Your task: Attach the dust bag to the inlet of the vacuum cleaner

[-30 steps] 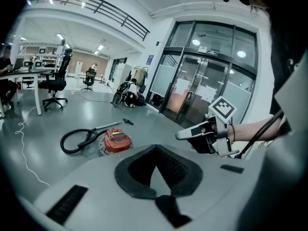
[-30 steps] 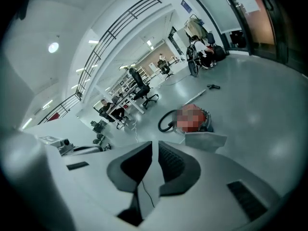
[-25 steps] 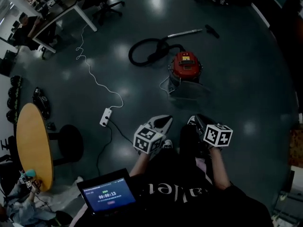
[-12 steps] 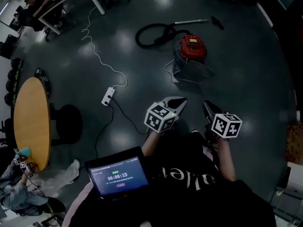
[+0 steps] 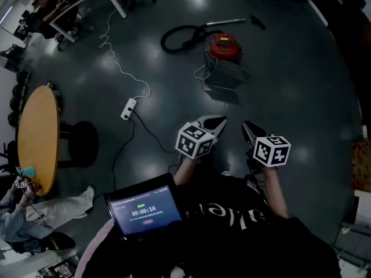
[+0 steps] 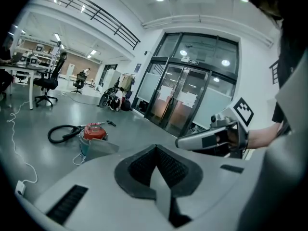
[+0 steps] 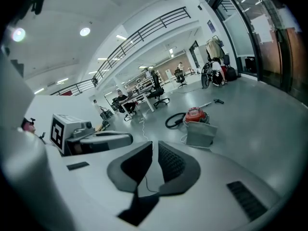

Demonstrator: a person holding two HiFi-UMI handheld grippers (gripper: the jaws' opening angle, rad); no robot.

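Note:
The red vacuum cleaner (image 5: 224,45) stands on the dark floor far ahead, with its black hose (image 5: 179,36) coiled to its left. The grey dust bag (image 5: 223,74) lies on the floor just in front of it. The vacuum cleaner (image 6: 94,131) and bag (image 6: 98,148) also show small in the left gripper view, and again as vacuum cleaner (image 7: 195,114) and bag (image 7: 201,134) in the right gripper view. My left gripper (image 5: 211,123) (image 6: 155,148) is shut and empty. My right gripper (image 5: 249,129) (image 7: 153,146) has its pads almost together, nothing between them. Both are held side by side, well short of the bag.
A white power strip (image 5: 128,109) and its cables trail across the floor at left. A round wooden table (image 5: 36,138) stands at far left, with a seated person (image 5: 23,213) below it. A tablet (image 5: 145,212) sits at my chest. The metal wand (image 5: 229,21) lies beyond the vacuum cleaner.
Both grippers have been carried forward across the floor, still side by side and empty. The view has shifted with them, and the vacuum cleaner now sits higher in the head view.

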